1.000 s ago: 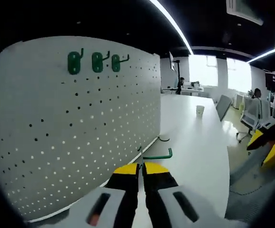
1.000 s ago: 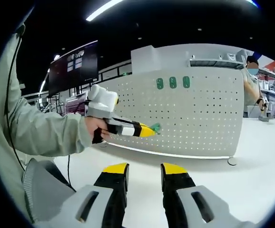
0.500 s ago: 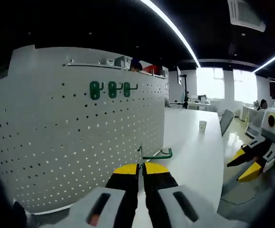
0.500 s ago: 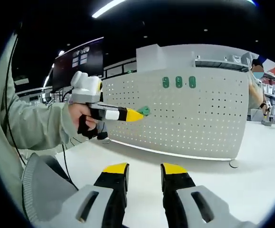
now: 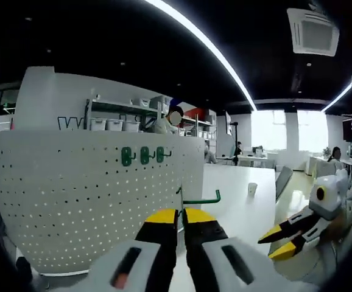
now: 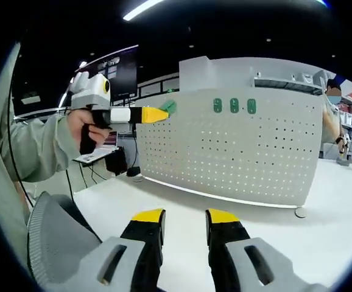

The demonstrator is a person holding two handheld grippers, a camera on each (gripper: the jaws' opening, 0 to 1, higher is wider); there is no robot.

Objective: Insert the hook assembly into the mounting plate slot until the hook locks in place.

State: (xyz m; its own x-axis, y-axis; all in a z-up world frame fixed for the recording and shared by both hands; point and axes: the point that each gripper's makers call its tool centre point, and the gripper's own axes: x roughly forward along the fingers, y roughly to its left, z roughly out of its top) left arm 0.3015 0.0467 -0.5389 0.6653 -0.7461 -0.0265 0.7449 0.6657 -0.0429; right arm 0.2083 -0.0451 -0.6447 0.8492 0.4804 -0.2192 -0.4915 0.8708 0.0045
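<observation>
**Hook in my left claw, short of the pegboard**

My left claw [image 5: 181, 214] is pinched tight on a green hook [image 5: 199, 199]; its wire stem rises between the yellow tips and its arm juts off to the right. In the right gripper view the same claw [image 6: 164, 111] is raised in my hand [image 6: 86, 126], level, with the hook's green end [image 6: 168, 107] showing past the tips, near the upper left corner of the pegboard [image 6: 237, 152]. I cannot tell from either view whether the hook touches the board.

The pegboard stands upright on a white table [image 6: 322, 225], a white panel full of small holes. Three green hooks [image 6: 234, 106] already sit in a row near its top edge; in the left gripper view they [image 5: 143, 156] lie up and left of my held hook.

My right claw [image 6: 185, 220] is slightly parted with nothing between the jaws, hovering low over the table in front of the board. From the left gripper view it [image 5: 279, 241] shows at lower right, tips pointing left.

A paper cup [image 5: 253, 189] stands far down the table, and a person [image 5: 170, 121] is behind the board by the shelves.
</observation>
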